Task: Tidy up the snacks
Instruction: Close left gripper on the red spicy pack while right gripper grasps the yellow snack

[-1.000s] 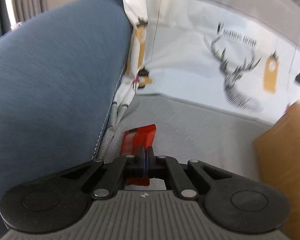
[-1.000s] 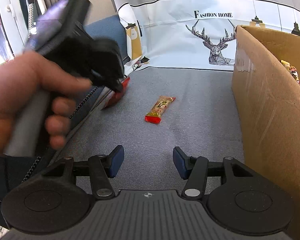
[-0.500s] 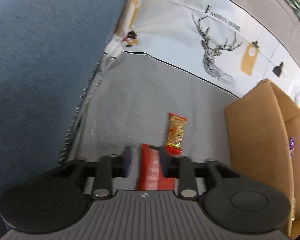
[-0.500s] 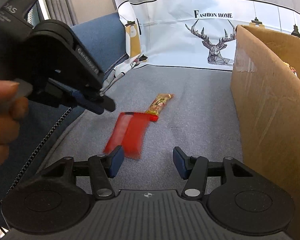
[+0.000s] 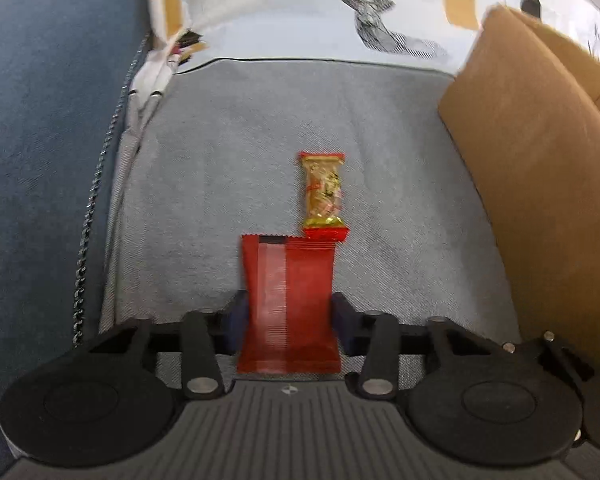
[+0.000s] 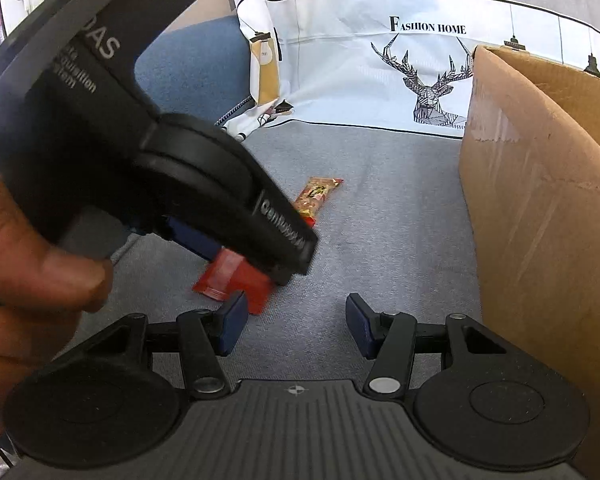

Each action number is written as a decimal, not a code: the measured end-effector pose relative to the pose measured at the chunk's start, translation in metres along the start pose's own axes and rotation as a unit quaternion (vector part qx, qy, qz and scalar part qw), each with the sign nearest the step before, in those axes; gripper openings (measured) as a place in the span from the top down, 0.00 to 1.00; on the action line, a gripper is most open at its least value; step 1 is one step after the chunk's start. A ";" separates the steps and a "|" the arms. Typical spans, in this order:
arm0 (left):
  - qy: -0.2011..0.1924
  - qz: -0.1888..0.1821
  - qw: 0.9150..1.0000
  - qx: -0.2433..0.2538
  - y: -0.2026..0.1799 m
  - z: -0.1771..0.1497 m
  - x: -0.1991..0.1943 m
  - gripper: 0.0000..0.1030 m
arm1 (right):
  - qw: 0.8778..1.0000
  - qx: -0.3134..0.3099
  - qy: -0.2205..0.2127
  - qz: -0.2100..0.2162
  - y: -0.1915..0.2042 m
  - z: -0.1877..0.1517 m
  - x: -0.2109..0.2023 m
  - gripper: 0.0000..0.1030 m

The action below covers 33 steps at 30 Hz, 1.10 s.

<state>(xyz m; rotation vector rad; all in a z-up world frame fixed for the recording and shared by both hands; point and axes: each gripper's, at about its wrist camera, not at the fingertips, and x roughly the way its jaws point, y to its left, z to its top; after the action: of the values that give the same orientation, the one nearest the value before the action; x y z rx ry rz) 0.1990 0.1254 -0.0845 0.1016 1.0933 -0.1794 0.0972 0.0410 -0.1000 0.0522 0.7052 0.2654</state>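
On the grey sofa seat [image 5: 380, 128], we see the left gripper [image 5: 287, 316] tipped steeply down over a red snack packet [image 5: 288, 300], its jaws having just been opening. The packet lies flat on the cushion between the blue pads, which stand close on either side of it; whether they still touch its edges we cannot tell. A gold snack bar with red ends [image 5: 323, 196] lies at 12 o'clock from the packet, its near end just meeting the packet's far right corner. A cardboard box [image 5: 540, 160] stands at 2 o'clock, well apart from both.

From the right wrist camera, we see the right gripper [image 6: 296, 322] hovering with its jaws about half open and nothing between them. A hand [image 6: 24, 280] holding the left gripper fills the view at 9 o'clock. A deer-print cushion [image 6: 380, 76] sits at 12 o'clock.
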 end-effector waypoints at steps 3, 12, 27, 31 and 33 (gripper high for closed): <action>-0.005 0.010 0.999 -0.041 0.020 0.000 -0.007 0.56 | 1.000 -0.002 -0.006 -0.009 -0.001 0.000 -0.001 0.46; 0.013 0.014 0.992 -0.122 0.050 -0.007 -0.009 0.55 | 0.995 0.034 -0.079 -0.056 -0.011 0.028 -0.007 0.74; 0.015 0.010 0.991 -0.135 0.052 -0.010 -0.012 0.55 | 0.996 0.085 0.010 -0.022 -0.020 0.065 0.092 0.68; 0.008 -0.003 0.991 -0.137 0.054 -0.012 -0.014 0.55 | 0.997 0.066 0.014 -0.022 -0.020 0.067 0.087 0.83; 0.002 -0.025 0.988 -0.152 0.057 -0.013 -0.018 0.56 | 0.998 0.056 0.004 -0.032 -0.020 0.067 0.072 0.83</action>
<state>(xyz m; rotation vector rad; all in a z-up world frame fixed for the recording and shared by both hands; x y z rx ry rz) 0.1906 0.1857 -0.0755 -0.1981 1.1151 -0.0556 0.1975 0.0426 -0.0971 0.1359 0.7280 0.1650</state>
